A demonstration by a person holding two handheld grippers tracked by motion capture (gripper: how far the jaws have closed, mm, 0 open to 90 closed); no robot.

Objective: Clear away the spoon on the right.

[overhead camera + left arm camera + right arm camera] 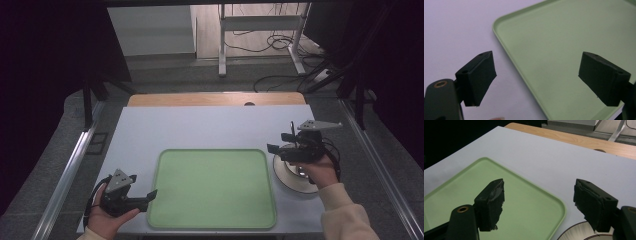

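Observation:
An empty light-green tray lies on the pale table, near its front edge. My left gripper hovers at the tray's left rim, open, with nothing between its pads; the tray shows beyond the jaws. My right gripper is held above a white plate just right of the tray, jaws pointing left. In the right gripper view the right gripper stands open and empty over the tray's corner, and the plate's rim shows at the bottom.
A wooden strip runs along the table's far edge. Beyond it, on the floor, stand a white desk frame and loose cables. Dark curtains flank both sides. Metal rails run beside the table.

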